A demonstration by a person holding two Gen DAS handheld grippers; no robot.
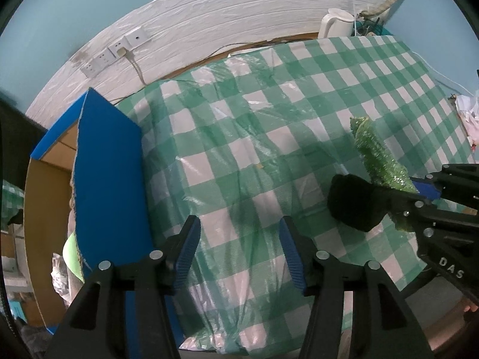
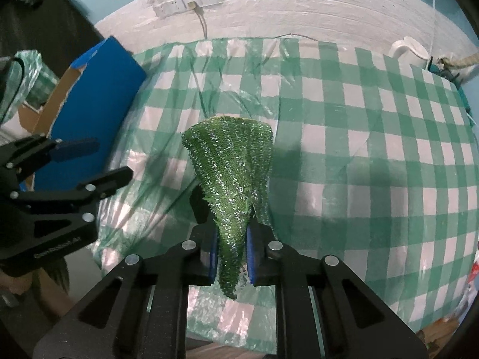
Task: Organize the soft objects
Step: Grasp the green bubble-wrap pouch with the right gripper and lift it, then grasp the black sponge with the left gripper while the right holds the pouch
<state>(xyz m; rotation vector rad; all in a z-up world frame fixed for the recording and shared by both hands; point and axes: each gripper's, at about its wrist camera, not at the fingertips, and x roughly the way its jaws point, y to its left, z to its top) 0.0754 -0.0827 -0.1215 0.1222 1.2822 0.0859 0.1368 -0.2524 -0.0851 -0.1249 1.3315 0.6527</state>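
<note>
Green sparkly cloth (image 2: 230, 179) pinched in right hand-held gripper (image 2: 230, 257); left hand-held gripper (image 1: 239, 251) gapes empty; only its view shows black pouch (image 1: 356, 203).

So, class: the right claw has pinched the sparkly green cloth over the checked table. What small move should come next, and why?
Probably carry the green cloth left toward the blue box. The right claw is shut on it, it hangs clear of the checked tablecloth, and the left claw stands open and empty.
</note>
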